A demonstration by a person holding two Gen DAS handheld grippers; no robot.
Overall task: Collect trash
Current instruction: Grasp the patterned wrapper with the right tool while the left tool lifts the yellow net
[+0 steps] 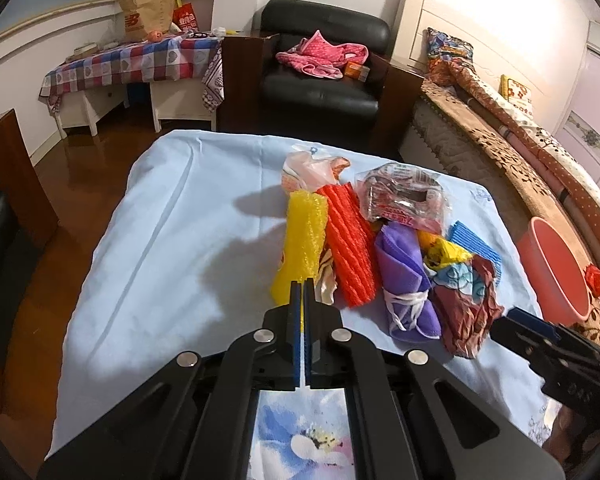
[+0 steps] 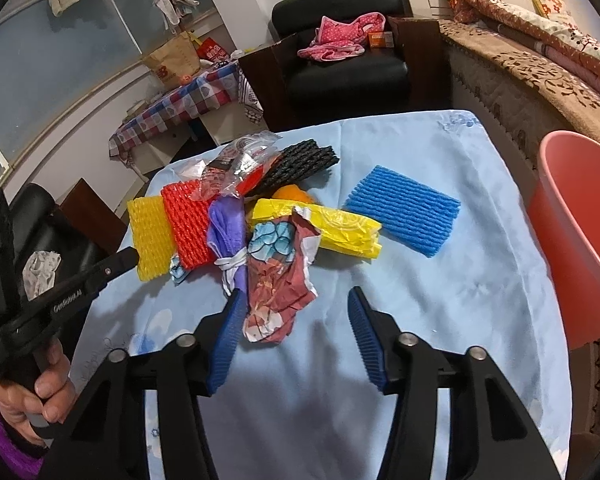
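1. A counter (image 2: 440, 280) draped in a pale blue sheet fills the space ahead of and beneath both grippers.
2. A pink-red bucket (image 2: 572, 240) stands off the counter's edge, well to the right of the right gripper.
3. The trash pile (image 2: 260, 232) sits on the sheet, ahead and slightly left of the right gripper, and ahead and right of the left gripper.
4. A blue foam net (image 2: 404, 216) lies flat ahead of the right gripper, to the right of the pile, its edge close to a yellow plastic bag (image 2: 340, 228).
5. A red foam net (image 1: 350, 240) and a yellow foam net (image 1: 302, 236) lie side by side, touching, straight ahead of the left gripper.
6. A crumpled floral wrapper (image 2: 280, 292) lies nearest the right gripper, its lower end between the fingers.
7. The right gripper (image 2: 296, 300) is released: its blue pads stand apart and do not press on the wrapper.
8. The left gripper (image 1: 302, 286) is clenched, pads together at the near end of the yellow foam net; whether it pinches the net cannot be told.
9. A hand (image 2: 32, 396) holds the left gripper's handle.
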